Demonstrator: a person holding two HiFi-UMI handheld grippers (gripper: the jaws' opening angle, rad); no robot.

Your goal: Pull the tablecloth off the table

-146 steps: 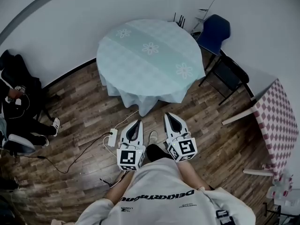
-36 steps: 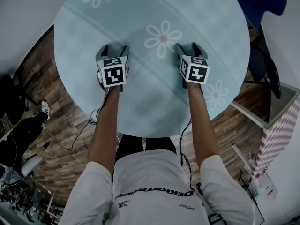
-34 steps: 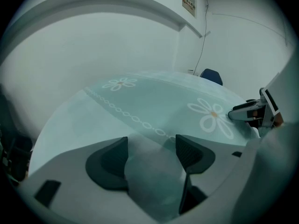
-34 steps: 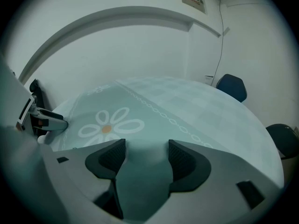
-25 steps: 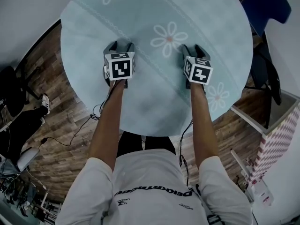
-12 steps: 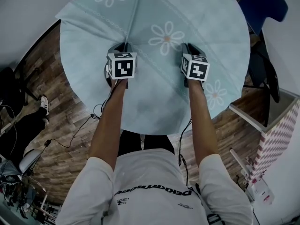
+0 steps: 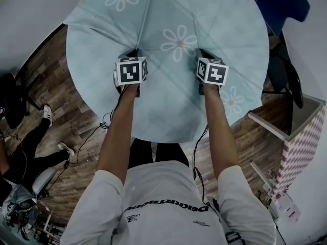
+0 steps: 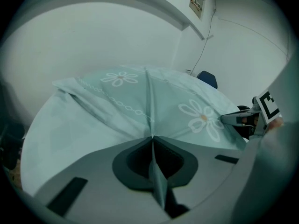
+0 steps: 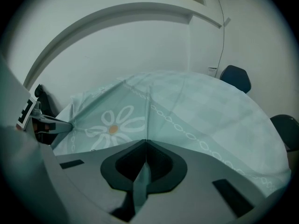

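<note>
A pale turquoise tablecloth [image 7: 168, 14] with white daisies covers the round table. My left gripper [image 7: 134, 52] is shut on a pinched fold of the cloth [image 8: 152, 171]; a raised crease runs from its jaws toward the far edge. My right gripper [image 7: 204, 52] is shut on a second fold [image 9: 141, 181], with its own crease running away. In the left gripper view my left gripper [image 8: 152, 138] has cloth caught in its jaws, and the right gripper [image 8: 238, 120] shows at the right. My right gripper [image 9: 145, 143] grips likewise, with the left gripper [image 9: 51, 124] at its left.
A blue chair [image 7: 283, 1] and a dark chair [image 7: 286, 80] stand at the table's right. A red-checked table [image 7: 306, 142] is at the far right. A person's legs [image 7: 36, 142] and cables [image 7: 87, 137] lie on the wood floor at left. White walls ring the far side.
Both grippers have gone from open to shut on the cloth. Creases have risen in the cloth from each pinch toward the far edge, and the far left edge has pulled inward.
</note>
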